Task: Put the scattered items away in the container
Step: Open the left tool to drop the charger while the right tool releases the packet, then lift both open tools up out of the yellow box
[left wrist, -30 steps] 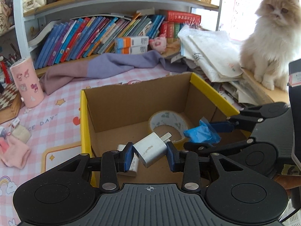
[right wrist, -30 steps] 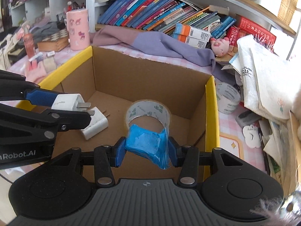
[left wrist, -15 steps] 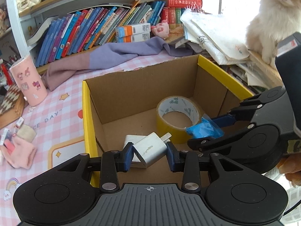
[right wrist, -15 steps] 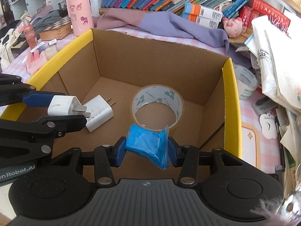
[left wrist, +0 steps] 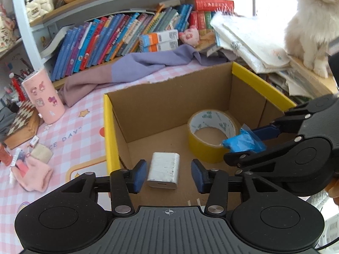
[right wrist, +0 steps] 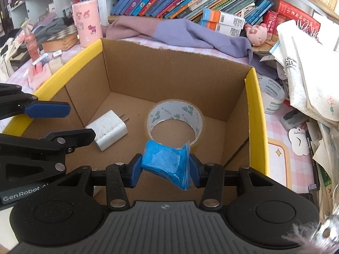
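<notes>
Left hand-held gripper (left wrist: 168, 176) released above white charger (left wrist: 163, 170) on cardboard box (right wrist: 255, 114) floor, right hand-held gripper (right wrist: 165, 170) clenched on blue packet (right wrist: 167, 164), possibly plastic-wrapped, beside tape roll (right wrist: 175, 122).

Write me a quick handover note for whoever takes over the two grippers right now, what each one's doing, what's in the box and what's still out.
Left gripper: open, empty, low inside the cardboard box.
Right gripper: shut on the blue packet, held over the box, not yet let go.
In the box: a white charger on the floor at the left, and the yellow tape roll on the floor near the middle.
Left to do: drop the blue packet. Outside the box there are still the pink sock and small bits on the left, and a second tape roll on the right.
</notes>
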A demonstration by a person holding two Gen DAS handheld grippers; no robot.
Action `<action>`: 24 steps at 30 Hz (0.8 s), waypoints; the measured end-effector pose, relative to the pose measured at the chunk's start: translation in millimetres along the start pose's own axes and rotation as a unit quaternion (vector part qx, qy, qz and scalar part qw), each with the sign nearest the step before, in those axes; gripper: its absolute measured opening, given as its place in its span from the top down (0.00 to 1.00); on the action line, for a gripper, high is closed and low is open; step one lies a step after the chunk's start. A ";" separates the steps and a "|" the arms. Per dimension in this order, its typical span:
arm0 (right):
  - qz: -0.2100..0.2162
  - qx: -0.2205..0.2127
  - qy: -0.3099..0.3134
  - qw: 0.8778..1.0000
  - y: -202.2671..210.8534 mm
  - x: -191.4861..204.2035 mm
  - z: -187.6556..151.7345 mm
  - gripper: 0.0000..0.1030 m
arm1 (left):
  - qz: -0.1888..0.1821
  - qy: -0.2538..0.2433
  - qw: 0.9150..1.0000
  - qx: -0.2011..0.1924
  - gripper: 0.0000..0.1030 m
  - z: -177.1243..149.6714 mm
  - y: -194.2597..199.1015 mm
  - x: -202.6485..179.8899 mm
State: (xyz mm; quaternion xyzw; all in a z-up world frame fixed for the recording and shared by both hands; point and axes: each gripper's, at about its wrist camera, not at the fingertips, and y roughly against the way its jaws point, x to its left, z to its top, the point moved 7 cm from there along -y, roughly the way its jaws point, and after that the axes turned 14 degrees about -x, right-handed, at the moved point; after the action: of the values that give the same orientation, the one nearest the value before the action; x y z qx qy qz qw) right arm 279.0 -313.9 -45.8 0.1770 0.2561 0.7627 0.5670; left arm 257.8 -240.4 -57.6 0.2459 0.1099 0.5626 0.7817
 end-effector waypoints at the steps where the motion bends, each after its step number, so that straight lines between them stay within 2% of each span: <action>1: -0.001 -0.005 -0.001 1.000 2.7 0.3 0.7 0.56 | 0.004 0.005 1.000 -0.006 0.48 1.6 3.0 1.8; 4: -0.004 -0.030 -0.006 1.000 13.7 1.0 4.1 0.53 | 0.014 0.018 0.999 -0.029 0.38 7.8 13.7 6.8; 7: -0.012 -0.057 -0.010 0.998 26.4 1.8 8.1 0.47 | 0.018 0.029 0.998 -0.047 0.34 14.0 25.0 9.4; 16: -0.032 -0.112 -0.024 0.993 60.6 2.2 15.9 0.44 | 0.022 0.054 0.995 -0.087 0.28 25.1 57.1 6.0; 24: -0.055 -0.154 -0.027 0.986 88.5 7.8 7.9 0.39 | 0.034 0.071 0.990 -0.114 0.26 19.5 81.2 2.8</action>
State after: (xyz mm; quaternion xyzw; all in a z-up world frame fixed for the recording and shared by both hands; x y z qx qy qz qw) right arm 212.6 -324.9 12.7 0.0939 0.1293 0.7555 0.6354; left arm 200.5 -222.9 0.6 0.1181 0.0921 0.6137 0.7752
